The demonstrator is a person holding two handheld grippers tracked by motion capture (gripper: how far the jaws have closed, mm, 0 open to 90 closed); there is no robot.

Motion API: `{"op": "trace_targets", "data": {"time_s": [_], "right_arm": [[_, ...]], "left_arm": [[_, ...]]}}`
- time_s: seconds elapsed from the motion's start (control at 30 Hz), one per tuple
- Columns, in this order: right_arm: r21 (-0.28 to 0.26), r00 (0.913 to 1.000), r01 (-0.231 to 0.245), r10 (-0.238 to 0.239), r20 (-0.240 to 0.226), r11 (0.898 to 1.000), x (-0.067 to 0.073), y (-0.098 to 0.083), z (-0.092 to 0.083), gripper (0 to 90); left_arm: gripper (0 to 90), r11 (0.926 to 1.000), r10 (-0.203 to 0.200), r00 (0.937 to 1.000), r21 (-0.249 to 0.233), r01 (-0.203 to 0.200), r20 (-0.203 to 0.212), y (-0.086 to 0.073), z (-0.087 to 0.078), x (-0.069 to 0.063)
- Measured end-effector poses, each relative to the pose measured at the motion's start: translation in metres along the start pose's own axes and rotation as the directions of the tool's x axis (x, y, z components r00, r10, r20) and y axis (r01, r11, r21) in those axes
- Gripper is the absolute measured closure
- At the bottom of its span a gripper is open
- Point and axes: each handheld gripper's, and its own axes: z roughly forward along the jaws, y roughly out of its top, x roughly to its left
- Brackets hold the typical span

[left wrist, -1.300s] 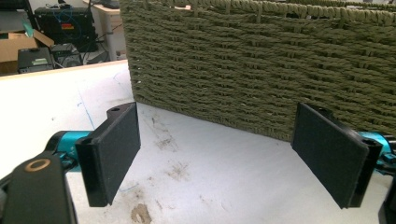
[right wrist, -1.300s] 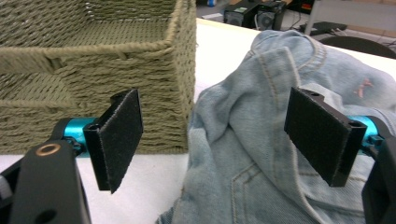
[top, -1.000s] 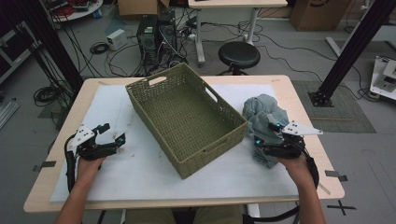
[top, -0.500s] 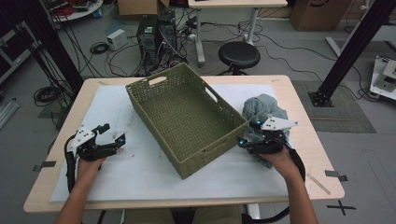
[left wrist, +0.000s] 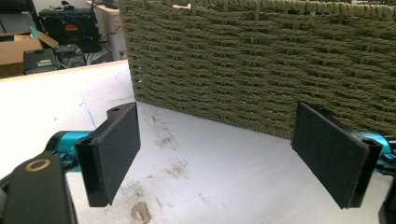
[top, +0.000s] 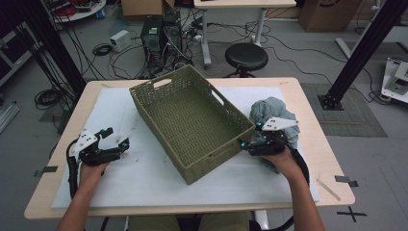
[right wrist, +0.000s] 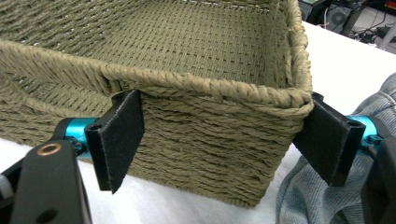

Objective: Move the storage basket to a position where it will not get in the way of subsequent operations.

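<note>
Green woven basket (top: 192,122) sits empty, mid-table, on the white mat (top: 144,178). Right gripper (top: 246,144) is at the basket's near right corner, jaws wide apart, straddling that corner, holding nothing. Grey cloth (top: 272,111) lies bunched just behind it. Left gripper (top: 115,140) rests on the mat left of the basket, jaws spread, empty.

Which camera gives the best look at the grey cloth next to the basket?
The high view: the grey cloth lies there as a whole crumpled heap on the table, just right of the basket, partly behind the right gripper. The right gripper view catches just a fold of it at the lower right.
</note>
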Motion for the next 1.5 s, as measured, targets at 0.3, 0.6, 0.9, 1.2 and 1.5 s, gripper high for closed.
{"op": "trace_targets", "data": {"time_s": [0.3, 0.6, 0.9, 1.2, 1.5], "right_arm": [[0.011, 0.9993, 0.021, -0.02, -0.031, 1.0, 0.013, 0.001, -0.001, 20.8], [0.005, 0.9984, 0.033, -0.033, -0.045, 0.999, 0.033, 0.004, 0.004, 20.9], [-0.001, 0.998, 0.051, -0.051, -0.038, 0.999, 0.05, 0.009, 0.015, 20.9], [0.001, 0.9958, 0.07, -0.069, -0.06, 0.998, 0.065, 0.015, 0.026, 20.9], [-0.004, 0.9934, 0.076, -0.076, -0.086, 0.997, 0.071, 0.017, 0.03, 21.0]], "left_arm": [[15.7, 1.0, -0.002, 1.0, 0.007, 0.002, -0.002, 0.0, 0.0, 0.0], [15.7, 0.9999, -0.014, 0.9997, 0.0, 0.014, -0.02, 0.0, 0.0, 0.0], [15.7, 0.9996, -0.027, 0.9991, 0.001, 0.027, -0.034, 0.0, -0.001, 0.001], [15.7, 0.9986, -0.053, 0.9976, 0.007, 0.053, -0.045, 0.0, -0.004, 0.003], [15.7, 0.9979, -0.064, 0.9951, -0.002, 0.064, -0.075, 0.001, -0.01, 0.008]]}}
